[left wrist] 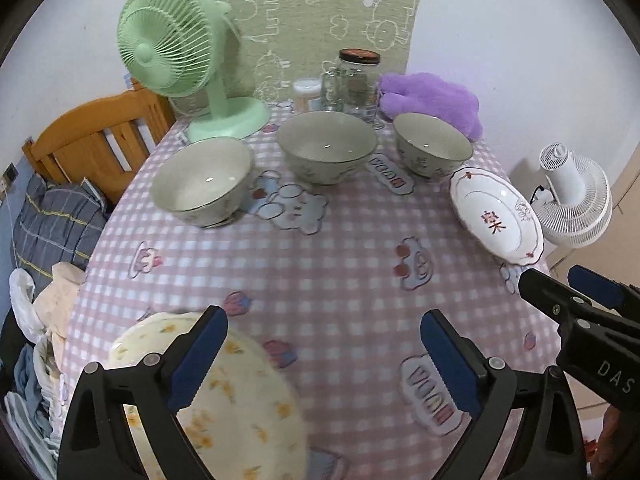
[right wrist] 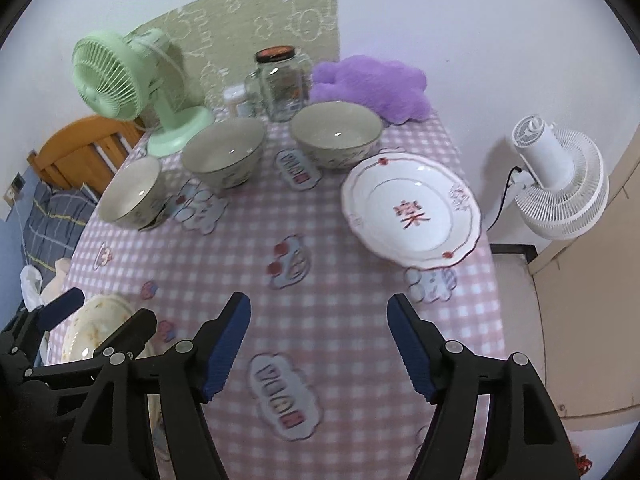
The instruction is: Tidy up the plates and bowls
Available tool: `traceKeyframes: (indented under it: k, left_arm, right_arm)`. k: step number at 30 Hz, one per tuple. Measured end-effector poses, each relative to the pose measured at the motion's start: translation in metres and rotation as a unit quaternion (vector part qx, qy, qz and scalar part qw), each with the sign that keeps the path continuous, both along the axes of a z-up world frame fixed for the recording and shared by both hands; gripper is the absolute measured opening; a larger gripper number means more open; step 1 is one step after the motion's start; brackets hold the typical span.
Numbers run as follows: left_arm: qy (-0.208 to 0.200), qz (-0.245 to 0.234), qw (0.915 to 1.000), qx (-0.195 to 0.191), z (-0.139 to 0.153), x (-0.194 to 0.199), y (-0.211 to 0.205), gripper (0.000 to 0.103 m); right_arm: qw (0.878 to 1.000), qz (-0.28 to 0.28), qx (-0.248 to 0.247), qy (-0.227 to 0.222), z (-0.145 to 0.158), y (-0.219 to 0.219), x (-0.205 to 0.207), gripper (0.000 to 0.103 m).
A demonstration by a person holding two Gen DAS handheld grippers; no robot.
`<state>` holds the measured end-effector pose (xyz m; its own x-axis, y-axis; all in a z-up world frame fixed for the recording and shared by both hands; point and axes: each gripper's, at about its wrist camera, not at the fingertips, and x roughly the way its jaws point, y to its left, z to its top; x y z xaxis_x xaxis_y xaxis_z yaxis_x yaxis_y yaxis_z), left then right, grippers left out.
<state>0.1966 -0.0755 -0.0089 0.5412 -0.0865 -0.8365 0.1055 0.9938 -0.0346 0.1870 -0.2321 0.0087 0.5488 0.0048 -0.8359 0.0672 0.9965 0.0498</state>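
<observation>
Three grey-green bowls point(left wrist: 204, 180) point(left wrist: 326, 146) point(left wrist: 434, 144) stand in a row across the far side of the table. A white plate with a red character point(right wrist: 412, 216) lies at the right edge. At the near left corner lies a cream plate with yellow flowers point(left wrist: 240, 400). My left gripper point(left wrist: 324, 356) is open above the table, its left finger over that plate's edge and nothing between the pads. To its right, my right gripper point(right wrist: 320, 340) hangs open over bare tablecloth, short of the white plate.
The pink checked tablecloth point(left wrist: 320, 272) covers the table. At the back stand a green fan point(left wrist: 176, 48), a glass jar point(left wrist: 358, 80) and a purple plush point(left wrist: 436, 100). A white fan point(right wrist: 560, 184) stands off the right edge. A wooden bed frame point(left wrist: 92, 140) is at left.
</observation>
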Motion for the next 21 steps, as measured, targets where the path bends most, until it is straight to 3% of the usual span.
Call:
traceKeyframes:
  k: [9, 21]
  left_arm:
    - [-0.015, -0.014, 0.9997, 0.014, -0.004, 0.028, -0.064, 0.097]
    - [-0.004, 0.005, 0.9998, 0.017, -0.029, 0.078, -0.129, 0.093]
  right_arm:
    - [1.000, 0.004, 0.012, -0.015, -0.004, -0.069, 0.029, 0.074]
    - [1.000, -0.001, 0.018, -0.008, -0.027, -0.136, 0.079, 0.074]
